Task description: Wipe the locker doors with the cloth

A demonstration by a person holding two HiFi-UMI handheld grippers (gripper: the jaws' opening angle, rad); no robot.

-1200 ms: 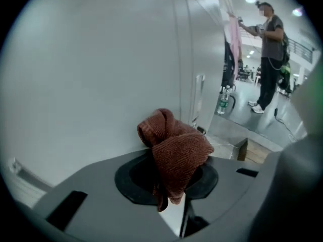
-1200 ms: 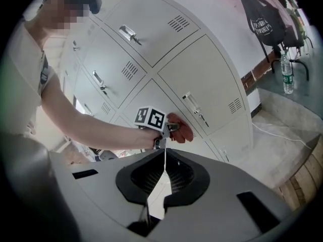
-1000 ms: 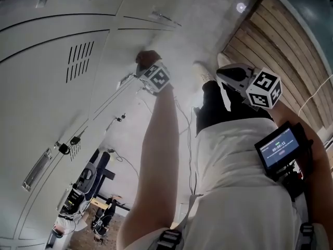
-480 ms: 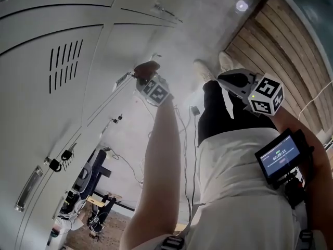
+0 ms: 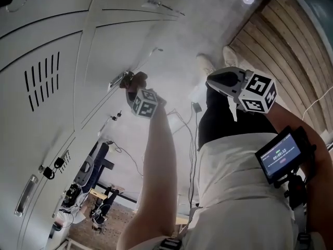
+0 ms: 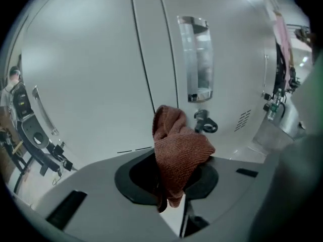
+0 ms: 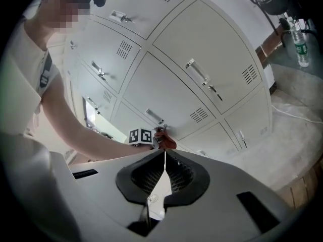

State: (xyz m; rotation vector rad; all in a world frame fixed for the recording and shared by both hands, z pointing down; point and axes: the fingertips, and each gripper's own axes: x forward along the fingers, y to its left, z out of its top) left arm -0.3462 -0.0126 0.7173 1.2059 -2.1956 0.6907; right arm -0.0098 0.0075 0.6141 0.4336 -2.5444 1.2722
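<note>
A rust-brown cloth sticks out of my left gripper, whose jaws are shut on it. The cloth is held close against a grey locker door near a door handle, low on the bank of lockers. In the left gripper view a clear door handle and a lock sit just beyond the cloth. My right gripper is shut with nothing in it, held back from the lockers by the person's hip. It sees the cloth and the left marker cube.
Grey locker doors with vents and handles fill the wall. Cables run over the concrete floor. A wooden plank surface lies at the right. Exercise equipment stands farther along the lockers. A water bottle stands at the right.
My left gripper with the cloth has moved left and down along the locker door, toward the handle. The right gripper has stayed by the hip.
</note>
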